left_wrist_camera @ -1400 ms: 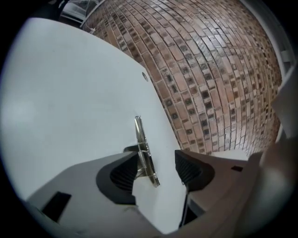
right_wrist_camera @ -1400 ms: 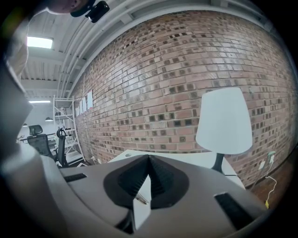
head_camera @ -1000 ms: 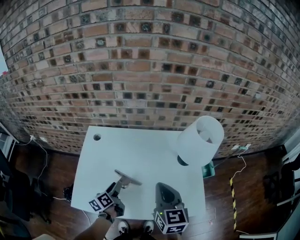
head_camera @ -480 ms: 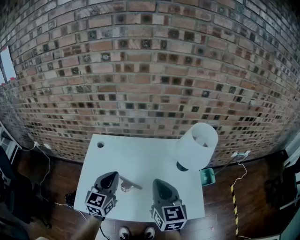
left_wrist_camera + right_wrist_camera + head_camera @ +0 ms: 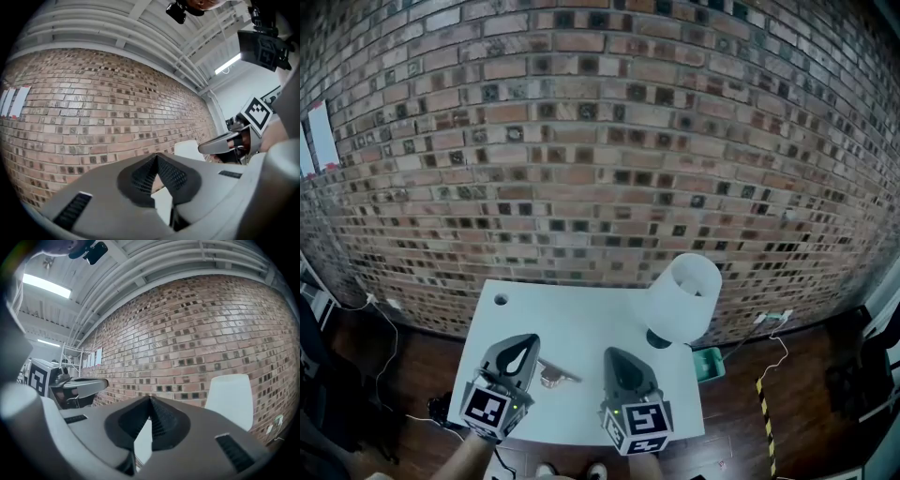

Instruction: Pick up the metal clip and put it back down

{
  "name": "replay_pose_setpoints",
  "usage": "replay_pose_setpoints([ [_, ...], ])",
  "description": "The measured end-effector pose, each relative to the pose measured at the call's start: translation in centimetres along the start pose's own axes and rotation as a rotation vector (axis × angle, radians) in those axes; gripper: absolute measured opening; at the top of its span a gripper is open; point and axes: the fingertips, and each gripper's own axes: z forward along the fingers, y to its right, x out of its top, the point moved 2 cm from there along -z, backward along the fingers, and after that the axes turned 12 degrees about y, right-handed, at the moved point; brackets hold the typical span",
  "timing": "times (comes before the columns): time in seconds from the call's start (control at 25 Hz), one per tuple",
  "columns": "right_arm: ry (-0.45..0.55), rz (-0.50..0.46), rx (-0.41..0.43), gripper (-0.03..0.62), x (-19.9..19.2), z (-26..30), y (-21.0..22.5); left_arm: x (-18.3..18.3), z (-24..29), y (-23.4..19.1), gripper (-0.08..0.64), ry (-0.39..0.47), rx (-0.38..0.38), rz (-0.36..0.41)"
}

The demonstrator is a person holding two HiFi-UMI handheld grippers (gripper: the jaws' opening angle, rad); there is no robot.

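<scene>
Metal clip [image 5: 555, 373] flat on white counter [image 5: 581, 319], between left tongs [image 5: 521, 349] and right tongs [image 5: 619, 361], both clenched, empty. Likely light, stiff, slippery; best pinched across its narrow bar.

The worktop [image 5: 581, 314] is mostly bare. Its middle and far left lie open, apart from a small round hole [image 5: 500, 300] by the far-left corner. The lamp [image 5: 680, 298], with its wide white shade, blocks the far-right corner. The brick wall [image 5: 600, 141] closes off the far side. At the near edge, the left claw [image 5: 525, 342] and right claw [image 5: 616, 354] seem to hang above the surface. Only the metal clip [image 5: 553, 373] lies in the lane between them.
</scene>
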Motion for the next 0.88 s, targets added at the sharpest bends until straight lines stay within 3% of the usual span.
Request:
replay_pose_setpoints([
  [0.48, 0.021, -0.041, 0.008, -0.018, 1.2, 0.0, -2.3, 0.7, -1.3, -0.4, -0.014, -0.004, -0.011, -0.028],
  [0.88, 0.066, -0.074, -0.026, -0.018, 3.6, -1.4, -6.5, 2.4, -4.8, -1.7, -0.014, 0.026, -0.06, 0.003],
])
